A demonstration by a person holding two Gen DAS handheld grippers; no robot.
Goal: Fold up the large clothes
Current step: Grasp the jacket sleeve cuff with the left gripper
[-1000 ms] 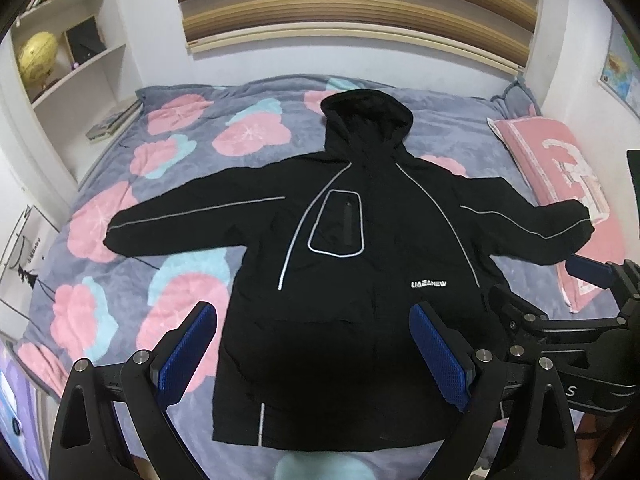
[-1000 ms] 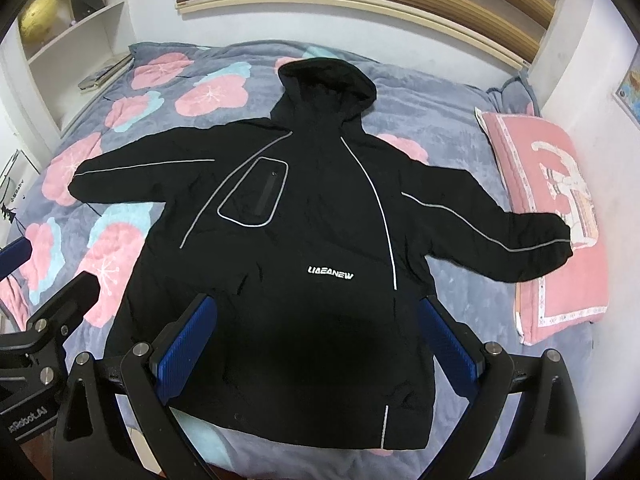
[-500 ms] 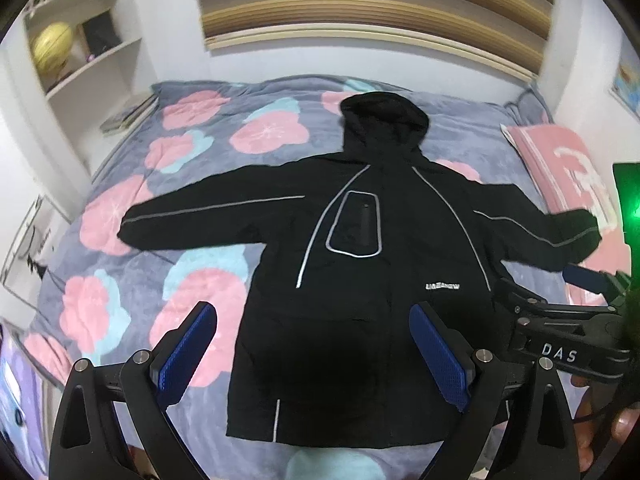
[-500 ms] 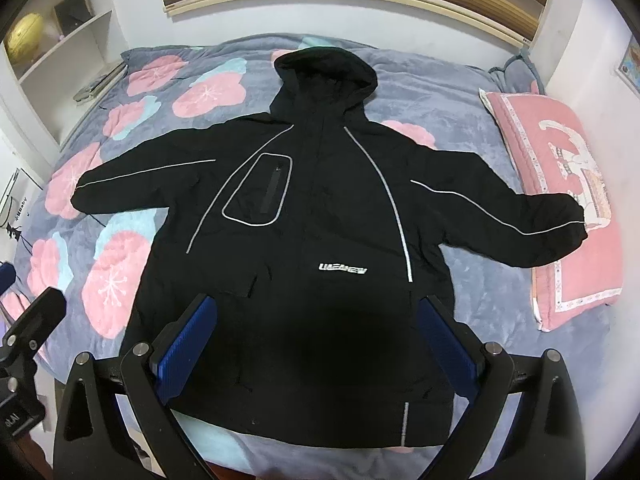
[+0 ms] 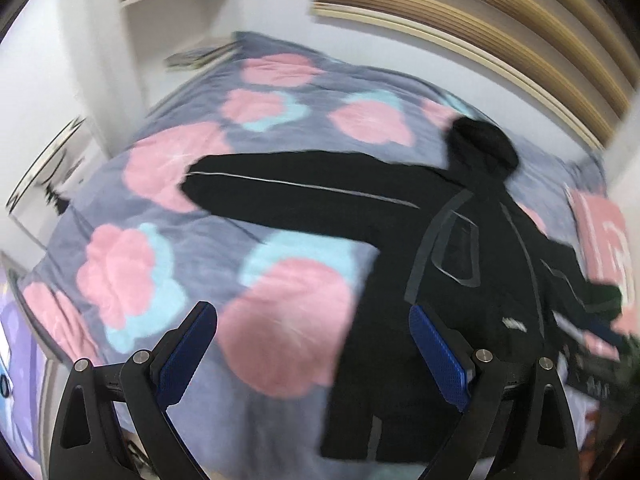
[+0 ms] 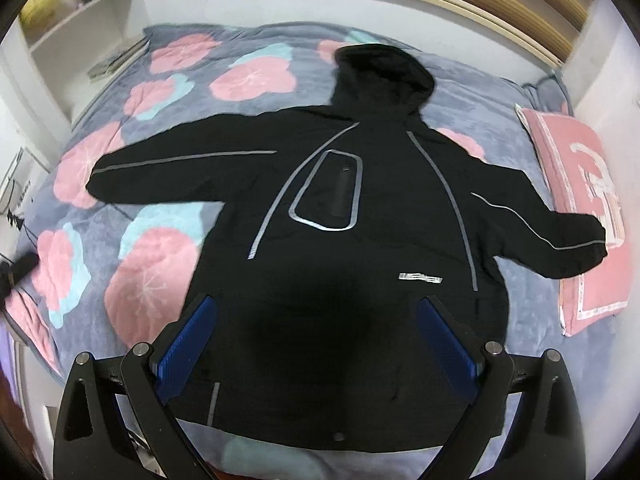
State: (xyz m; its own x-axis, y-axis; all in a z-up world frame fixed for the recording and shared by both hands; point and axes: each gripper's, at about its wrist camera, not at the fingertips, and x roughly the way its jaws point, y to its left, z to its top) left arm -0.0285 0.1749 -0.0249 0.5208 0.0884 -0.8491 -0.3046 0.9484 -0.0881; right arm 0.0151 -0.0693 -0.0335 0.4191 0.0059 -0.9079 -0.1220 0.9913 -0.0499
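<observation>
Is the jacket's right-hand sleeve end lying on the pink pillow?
Yes. The jacket sleeve cuff overlaps the pink pillow edge.

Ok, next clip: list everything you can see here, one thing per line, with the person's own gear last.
jacket: one, black with grey piping, hooded, spread flat with its front up on the bed, sleeves out
blanket: one, grey with pink and blue flowers, covering the bed
pillow: one, pink, at the bed's right edge, under the jacket's cuff
shelves: white, in the far left corner, contents blurred
left claw: black with blue pads, open, empty
right claw: black with blue pads, open, empty
</observation>
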